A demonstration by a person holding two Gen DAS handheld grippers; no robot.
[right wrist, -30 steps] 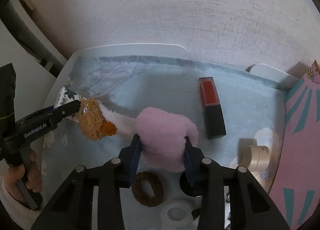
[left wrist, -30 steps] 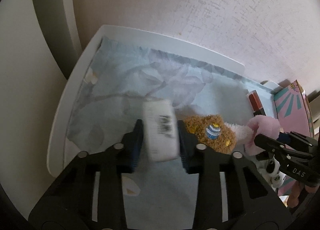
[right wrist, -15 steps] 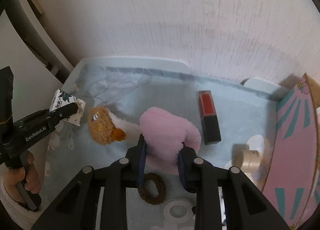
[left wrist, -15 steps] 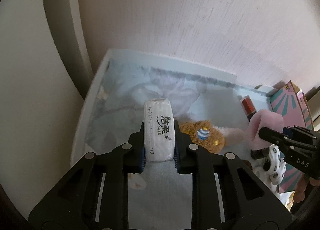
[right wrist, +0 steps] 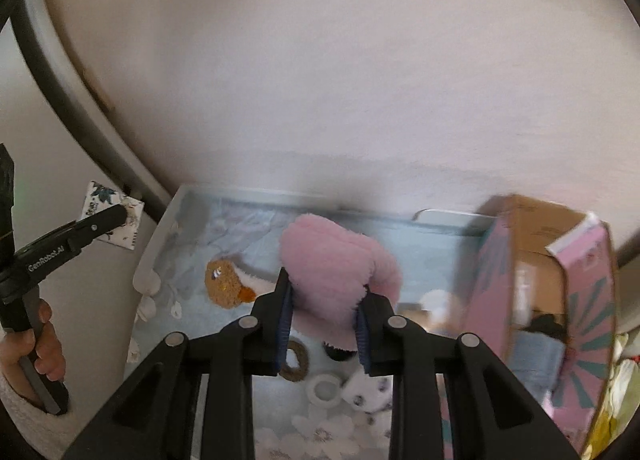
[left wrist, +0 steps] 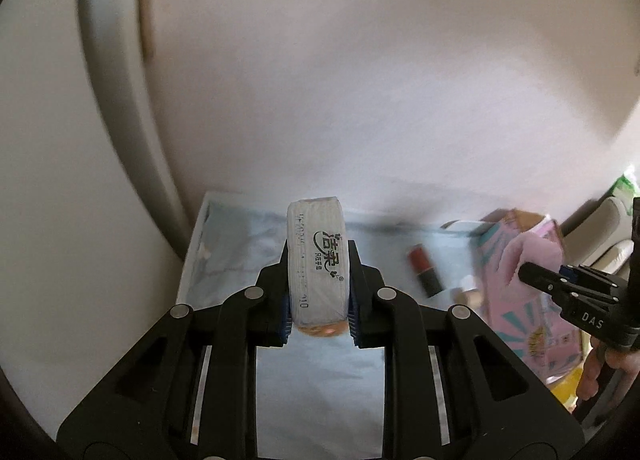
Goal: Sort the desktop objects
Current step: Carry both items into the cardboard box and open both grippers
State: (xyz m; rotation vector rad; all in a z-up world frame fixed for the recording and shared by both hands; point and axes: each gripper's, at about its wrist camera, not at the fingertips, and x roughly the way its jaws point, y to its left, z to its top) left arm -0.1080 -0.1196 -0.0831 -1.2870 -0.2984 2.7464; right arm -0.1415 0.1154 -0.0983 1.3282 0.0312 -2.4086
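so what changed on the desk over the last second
Both hand-held grippers closed and rose. The left hand-held gripper clamped the white tissue pack and lifted it off the blue floral cloth. The right hand-held gripper squeezed the fluffy pink plush piece and raised it. The brown bear plush, red lipstick and brown hair tie stayed put.

Box [right wrist: 532,284] stands at the tray's [right wrist: 160,244] right end; bear toy [right wrist: 226,286] lies left of it, hair tie [right wrist: 295,358] nearer the camera.
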